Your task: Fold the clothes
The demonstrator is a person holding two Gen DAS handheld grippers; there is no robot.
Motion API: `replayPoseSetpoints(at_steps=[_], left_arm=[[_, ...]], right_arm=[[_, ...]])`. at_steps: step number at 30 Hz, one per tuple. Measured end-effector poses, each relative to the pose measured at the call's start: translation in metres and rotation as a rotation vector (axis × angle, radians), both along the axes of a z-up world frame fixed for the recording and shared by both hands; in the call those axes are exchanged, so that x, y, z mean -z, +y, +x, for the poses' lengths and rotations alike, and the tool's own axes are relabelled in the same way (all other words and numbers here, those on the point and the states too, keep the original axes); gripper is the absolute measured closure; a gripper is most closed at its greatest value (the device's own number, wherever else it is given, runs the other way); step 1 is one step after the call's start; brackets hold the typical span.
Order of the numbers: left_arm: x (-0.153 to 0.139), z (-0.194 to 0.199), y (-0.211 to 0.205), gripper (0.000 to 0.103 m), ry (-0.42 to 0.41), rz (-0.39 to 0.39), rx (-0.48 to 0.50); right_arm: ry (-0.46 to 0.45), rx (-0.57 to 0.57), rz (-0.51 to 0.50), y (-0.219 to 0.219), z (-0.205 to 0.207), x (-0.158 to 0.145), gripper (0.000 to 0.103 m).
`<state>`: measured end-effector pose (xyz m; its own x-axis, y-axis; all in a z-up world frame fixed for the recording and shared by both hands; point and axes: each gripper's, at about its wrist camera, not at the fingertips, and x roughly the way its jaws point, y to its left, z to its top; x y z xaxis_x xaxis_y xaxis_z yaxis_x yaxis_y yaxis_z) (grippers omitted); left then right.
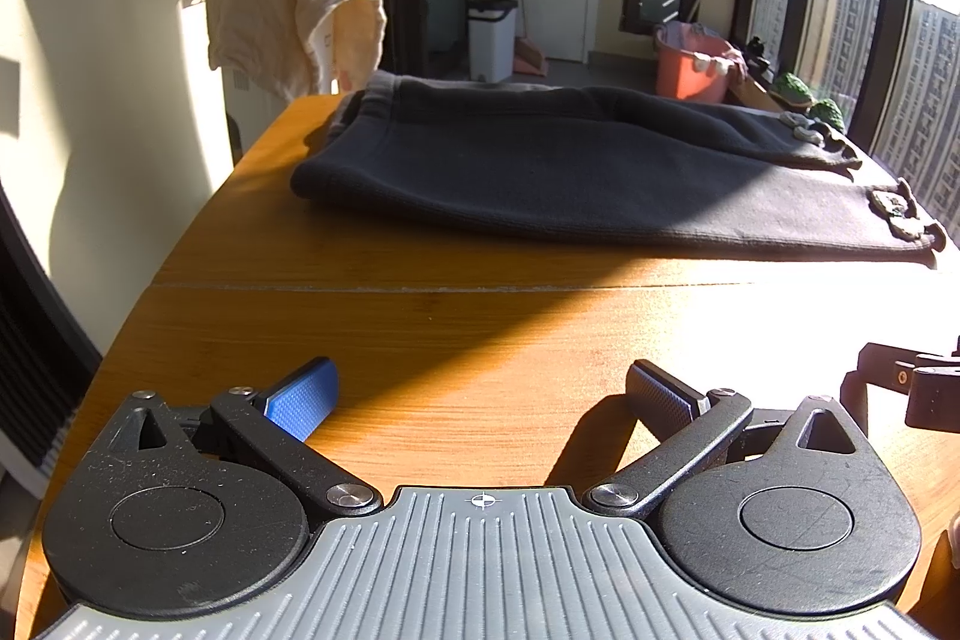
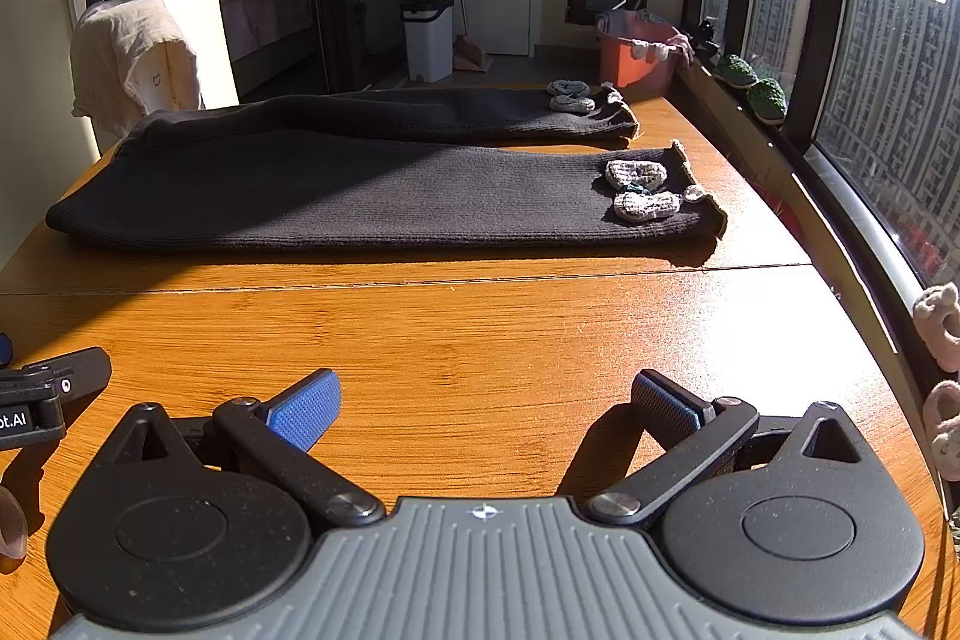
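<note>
Folding has not begun: dark knitted trousers with grey crocheted patches at the cuffs (image 2: 372, 184) lie flat across the far half of our wooden counter (image 2: 480, 340). We hold left tongs (image 1: 480, 394) and right tongs (image 2: 486, 400) released, near, touching nothing.

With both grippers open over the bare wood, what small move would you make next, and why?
Probably move the right gripper forward to the near cuff of the dark knitted trousers, which lie flat and unfolded on the wooden table. Both it and the left gripper are open, holding nothing.
</note>
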<state>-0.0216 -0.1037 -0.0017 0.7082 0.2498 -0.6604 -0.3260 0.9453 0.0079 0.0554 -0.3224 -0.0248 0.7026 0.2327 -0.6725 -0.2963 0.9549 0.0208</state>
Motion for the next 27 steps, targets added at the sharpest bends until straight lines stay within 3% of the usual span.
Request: replayPoseSetpoints(at_steps=[27], left_arm=[[0.001, -0.0002, -0.0017, 0.0, -0.002, 0.002, 0.008]], right_arm=[[0.0, 0.0, 0.0, 0.0001, -0.0002, -0.0002, 0.0]])
